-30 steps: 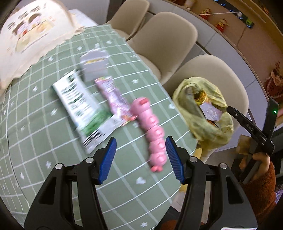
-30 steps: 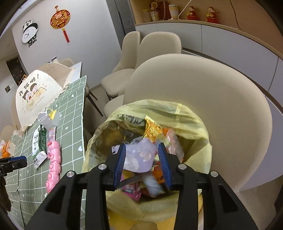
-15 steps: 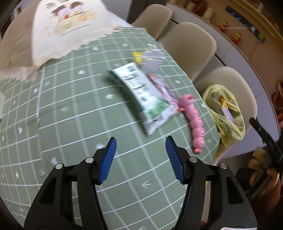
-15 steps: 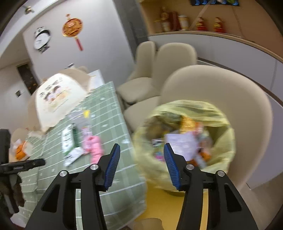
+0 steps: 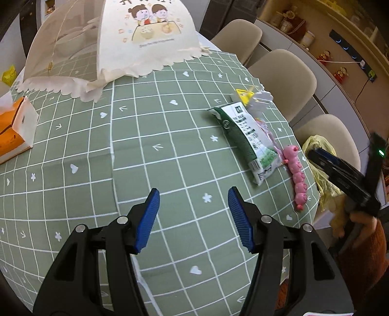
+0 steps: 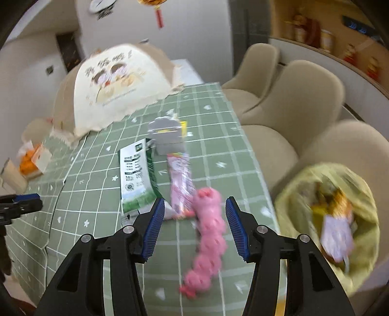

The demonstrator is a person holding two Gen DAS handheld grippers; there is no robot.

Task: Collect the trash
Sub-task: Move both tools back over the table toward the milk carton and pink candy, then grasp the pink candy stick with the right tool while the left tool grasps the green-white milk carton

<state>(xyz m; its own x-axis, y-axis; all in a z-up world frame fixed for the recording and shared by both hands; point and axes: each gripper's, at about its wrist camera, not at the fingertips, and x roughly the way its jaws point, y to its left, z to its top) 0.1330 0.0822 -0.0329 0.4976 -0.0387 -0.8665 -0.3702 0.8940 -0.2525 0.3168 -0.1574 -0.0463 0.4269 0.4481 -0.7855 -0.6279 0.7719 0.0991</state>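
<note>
Right hand-held gripper [image 6: 192, 227] agape over table — three wrappers [image 6: 136, 179], one pink toy [image 6: 209, 233].

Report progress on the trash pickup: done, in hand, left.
Done: wrappers already lie in the yellow plastic trash bag. In hand: nothing; the left gripper and right gripper are open and empty. Left on the green checked tablecloth: green-and-white carton, pink wrapper, silver foil packet.

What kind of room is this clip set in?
Most likely a home dining area. A table under a green checked tablecloth carries a mesh food cover printed with cartoon children, beige dining chairs line one side, and a red hanging ornament decorates the wall.
</note>
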